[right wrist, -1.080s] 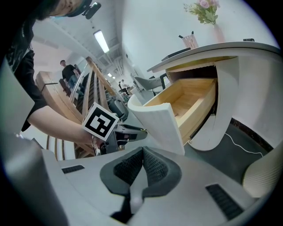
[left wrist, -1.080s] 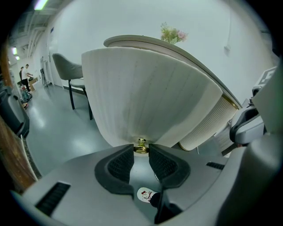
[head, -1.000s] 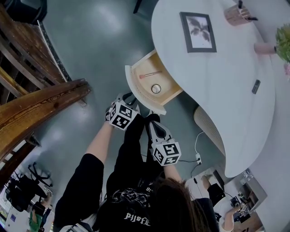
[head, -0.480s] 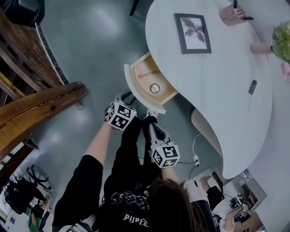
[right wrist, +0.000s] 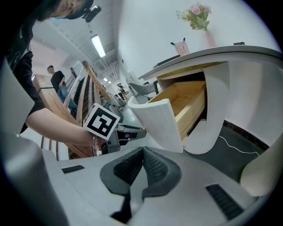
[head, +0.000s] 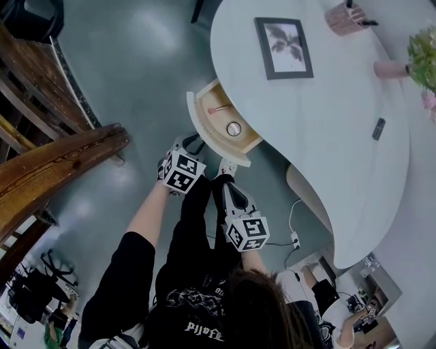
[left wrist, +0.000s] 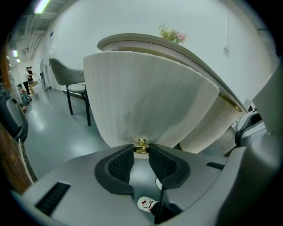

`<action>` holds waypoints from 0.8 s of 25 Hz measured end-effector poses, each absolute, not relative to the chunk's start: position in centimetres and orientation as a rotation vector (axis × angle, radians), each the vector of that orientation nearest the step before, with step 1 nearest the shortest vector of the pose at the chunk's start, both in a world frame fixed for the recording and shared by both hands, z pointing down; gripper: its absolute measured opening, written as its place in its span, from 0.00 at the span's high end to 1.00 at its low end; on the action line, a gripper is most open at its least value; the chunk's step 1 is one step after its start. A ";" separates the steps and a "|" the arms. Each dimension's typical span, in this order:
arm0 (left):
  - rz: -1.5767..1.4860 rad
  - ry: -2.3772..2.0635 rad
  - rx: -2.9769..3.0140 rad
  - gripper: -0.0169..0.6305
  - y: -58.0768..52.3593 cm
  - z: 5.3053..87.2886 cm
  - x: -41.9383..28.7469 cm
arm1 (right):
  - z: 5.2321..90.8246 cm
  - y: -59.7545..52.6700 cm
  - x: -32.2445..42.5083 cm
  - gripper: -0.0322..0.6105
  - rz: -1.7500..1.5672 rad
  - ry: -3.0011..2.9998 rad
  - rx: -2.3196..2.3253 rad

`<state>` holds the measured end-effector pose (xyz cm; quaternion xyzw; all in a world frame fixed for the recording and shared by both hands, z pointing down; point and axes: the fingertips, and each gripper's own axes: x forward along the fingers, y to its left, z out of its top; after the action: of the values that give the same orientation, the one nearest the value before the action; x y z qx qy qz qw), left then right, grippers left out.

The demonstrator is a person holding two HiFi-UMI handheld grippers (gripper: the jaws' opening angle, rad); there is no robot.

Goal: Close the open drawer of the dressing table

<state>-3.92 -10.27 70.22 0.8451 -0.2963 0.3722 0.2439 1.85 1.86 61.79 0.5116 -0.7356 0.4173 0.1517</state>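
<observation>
left gripper (left wrist: 141, 149) grips a brass knob (left wrist: 141, 144) hidden in the head view

The drawer (head: 203, 136) front ribbed matt white, inside pale wood; knob (left wrist: 141, 147) shiny brass-like metal; floor (head: 136, 68) glossy

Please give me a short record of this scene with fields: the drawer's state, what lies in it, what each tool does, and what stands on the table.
drawer: open, pulled out from under the dressing table
inside drawer: small round object; thin pink-tipped stick
left tool: jaws closed on the drawer's gold knob
right tool: jaws together, empty, near the drawer's front corner, not touching it
on table top: framed picture; pink cup; pink vase with flowers
</observation>
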 end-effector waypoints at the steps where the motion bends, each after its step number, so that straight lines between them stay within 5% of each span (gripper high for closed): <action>1: 1.016 -0.811 2.309 0.79 -10.4 70.2 -3.8 | 61.7 1.7 1.9 0.91 1.196 -2.114 1.472; 20: 1.031 -0.810 2.331 0.79 -12.6 70.0 -0.8 | 61.3 -0.1 5.1 0.91 1.182 -2.097 1.543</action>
<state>-0.84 -12.60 69.98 0.8480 -0.2947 0.3750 0.2314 5.06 -0.06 61.33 0.5342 -0.7262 0.4093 0.1404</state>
